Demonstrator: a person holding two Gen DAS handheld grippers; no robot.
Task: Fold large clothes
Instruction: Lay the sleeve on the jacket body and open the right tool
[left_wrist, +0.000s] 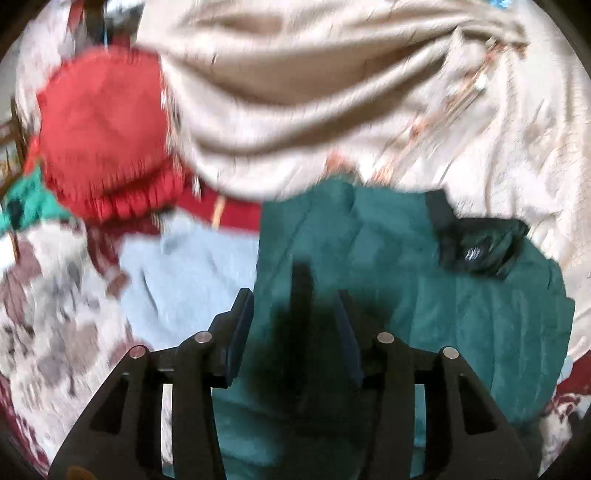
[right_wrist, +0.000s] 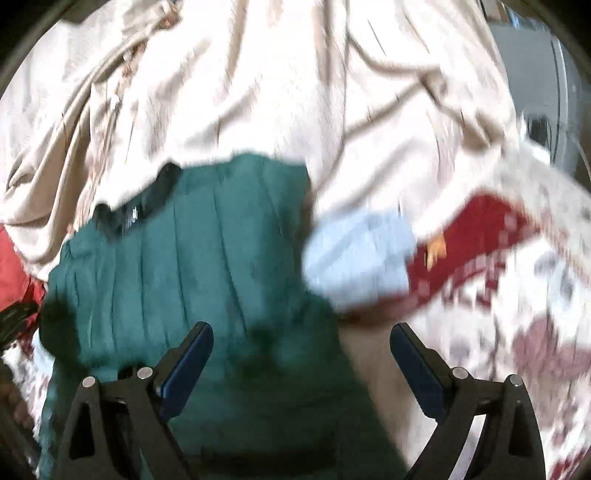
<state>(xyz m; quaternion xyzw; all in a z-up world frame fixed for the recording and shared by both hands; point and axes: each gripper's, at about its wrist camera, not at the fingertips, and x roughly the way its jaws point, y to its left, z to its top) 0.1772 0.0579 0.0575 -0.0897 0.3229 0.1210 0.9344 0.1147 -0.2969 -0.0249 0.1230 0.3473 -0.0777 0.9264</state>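
Observation:
A teal green garment (left_wrist: 424, 288) with a dark collar (left_wrist: 476, 240) lies on a patterned bed cover; it also shows in the right wrist view (right_wrist: 177, 266), collar (right_wrist: 147, 203) at its far left. My left gripper (left_wrist: 295, 306) is open just above the garment's near part, with its jaws apart and nothing between them. My right gripper (right_wrist: 301, 336) is wide open above the garment's right edge and holds nothing. Both views are blurred by motion.
A large beige cloth (left_wrist: 332, 92) is heaped behind the garment, also seen from the right wrist (right_wrist: 258, 92). A red knit piece (left_wrist: 107, 136) lies at the left. A light blue cloth (left_wrist: 192, 280) (right_wrist: 358, 251) sits beside the garment. A grey appliance (right_wrist: 546, 74) stands far right.

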